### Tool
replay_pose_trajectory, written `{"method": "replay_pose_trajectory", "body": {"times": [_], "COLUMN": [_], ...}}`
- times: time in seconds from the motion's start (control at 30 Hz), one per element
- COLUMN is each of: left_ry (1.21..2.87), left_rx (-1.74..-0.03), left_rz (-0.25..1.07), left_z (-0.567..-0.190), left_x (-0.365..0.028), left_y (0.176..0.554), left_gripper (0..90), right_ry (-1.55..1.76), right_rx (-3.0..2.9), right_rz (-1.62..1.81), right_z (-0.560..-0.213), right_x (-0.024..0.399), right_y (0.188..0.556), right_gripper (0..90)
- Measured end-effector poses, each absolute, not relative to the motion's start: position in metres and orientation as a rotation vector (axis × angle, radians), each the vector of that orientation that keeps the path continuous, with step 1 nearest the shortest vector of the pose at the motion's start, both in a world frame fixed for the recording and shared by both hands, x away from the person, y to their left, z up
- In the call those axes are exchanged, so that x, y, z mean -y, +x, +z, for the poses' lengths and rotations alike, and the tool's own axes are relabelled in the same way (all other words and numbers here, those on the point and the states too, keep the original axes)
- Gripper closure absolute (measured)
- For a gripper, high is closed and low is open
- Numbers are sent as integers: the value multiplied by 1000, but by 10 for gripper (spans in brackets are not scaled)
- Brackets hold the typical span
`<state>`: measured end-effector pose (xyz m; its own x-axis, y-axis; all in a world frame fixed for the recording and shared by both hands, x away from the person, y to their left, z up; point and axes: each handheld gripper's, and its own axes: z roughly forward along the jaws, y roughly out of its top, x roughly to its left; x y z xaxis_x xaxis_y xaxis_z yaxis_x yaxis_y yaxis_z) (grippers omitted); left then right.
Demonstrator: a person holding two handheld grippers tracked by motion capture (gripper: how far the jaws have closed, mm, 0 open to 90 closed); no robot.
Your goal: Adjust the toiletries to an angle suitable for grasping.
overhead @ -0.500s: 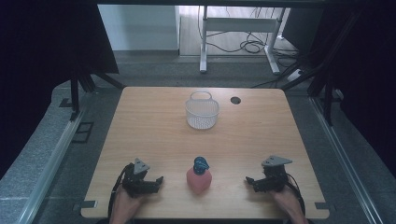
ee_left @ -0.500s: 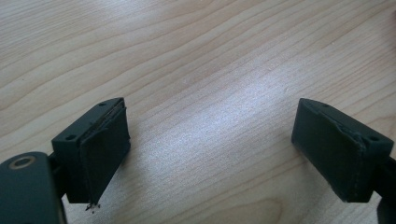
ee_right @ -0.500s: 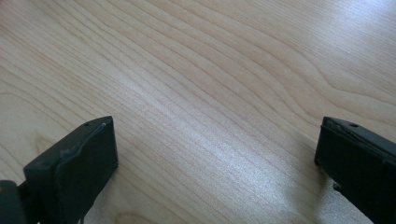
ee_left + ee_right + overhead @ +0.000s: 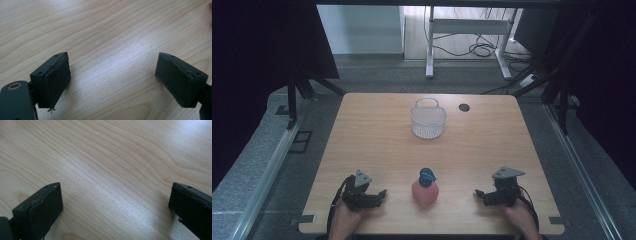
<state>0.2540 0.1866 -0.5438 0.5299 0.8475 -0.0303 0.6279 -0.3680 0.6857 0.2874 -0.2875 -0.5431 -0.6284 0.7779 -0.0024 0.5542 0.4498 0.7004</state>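
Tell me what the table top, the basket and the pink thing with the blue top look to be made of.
Table: wood or wood-look laminate, with pale grain lines and a soft sheen in the gripper views. Basket: probably thin white plastic or wire mesh, since the table shows through its walls. Pink thing: matte and rounded, perhaps soft plastic or rubber; its blue top looks glossier. Too small to be sure.

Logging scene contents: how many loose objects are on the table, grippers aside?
2. A white mesh basket stands at the far centre of the table; a pink object with a blue top sits near the front edge, between the two grippers. Nothing seems hidden.
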Motion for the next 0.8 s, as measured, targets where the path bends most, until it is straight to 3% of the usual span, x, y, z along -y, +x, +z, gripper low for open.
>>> {"method": "replay_pose_trajectory", "body": {"times": [0.8], "left_ry": [2103], "left_rx": [-1173], "left_rz": [409], "left_z": [-533], "left_x": [-189], "left_y": [250], "left_gripper": [132], "right_ry": [1137], "right_rx": [-2381], "right_rz": [974], "right_z": [-543], "right_x": [288], "right_y": [287], "right_gripper": [0]}}
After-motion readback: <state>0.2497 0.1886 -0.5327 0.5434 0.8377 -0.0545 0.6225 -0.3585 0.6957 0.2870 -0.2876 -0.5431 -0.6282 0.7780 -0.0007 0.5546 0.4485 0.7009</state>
